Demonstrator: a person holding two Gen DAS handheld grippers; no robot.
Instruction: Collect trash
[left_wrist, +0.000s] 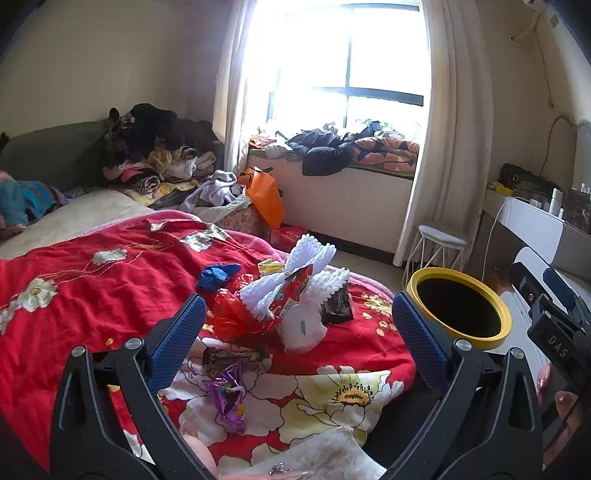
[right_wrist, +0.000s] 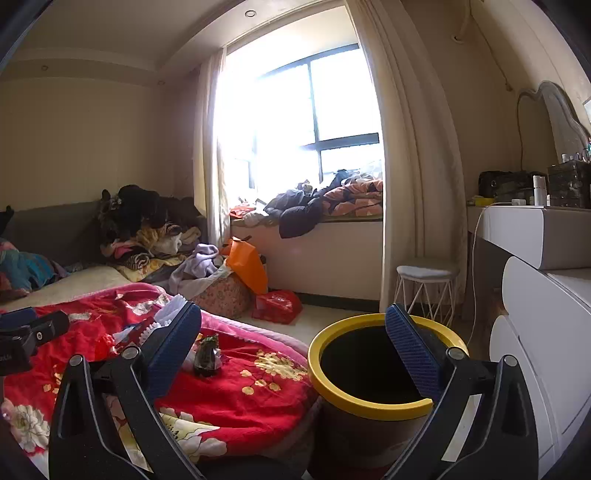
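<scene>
A pile of trash lies on the red floral bedspread (left_wrist: 92, 280): white foam netting (left_wrist: 295, 280), a red plastic wrapper (left_wrist: 232, 314), a white bag (left_wrist: 303, 328), a dark wrapper (left_wrist: 336, 306), a blue scrap (left_wrist: 218, 275), a brown bar wrapper (left_wrist: 232, 356) and a purple wrapper (left_wrist: 229, 398). My left gripper (left_wrist: 299, 317) is open and empty, above the near part of the pile. A yellow-rimmed bin (right_wrist: 373, 373) stands beside the bed's corner; it also shows in the left wrist view (left_wrist: 461, 306). My right gripper (right_wrist: 291, 332) is open and empty over the bin's near edge.
A white dresser (right_wrist: 546, 332) stands right of the bin, with a white stool (right_wrist: 424, 288) behind it. An orange bag (right_wrist: 247, 266) and red packets (right_wrist: 277, 304) lie on the floor by the window seat. Clothes are heaped at the bed's head (left_wrist: 155, 155).
</scene>
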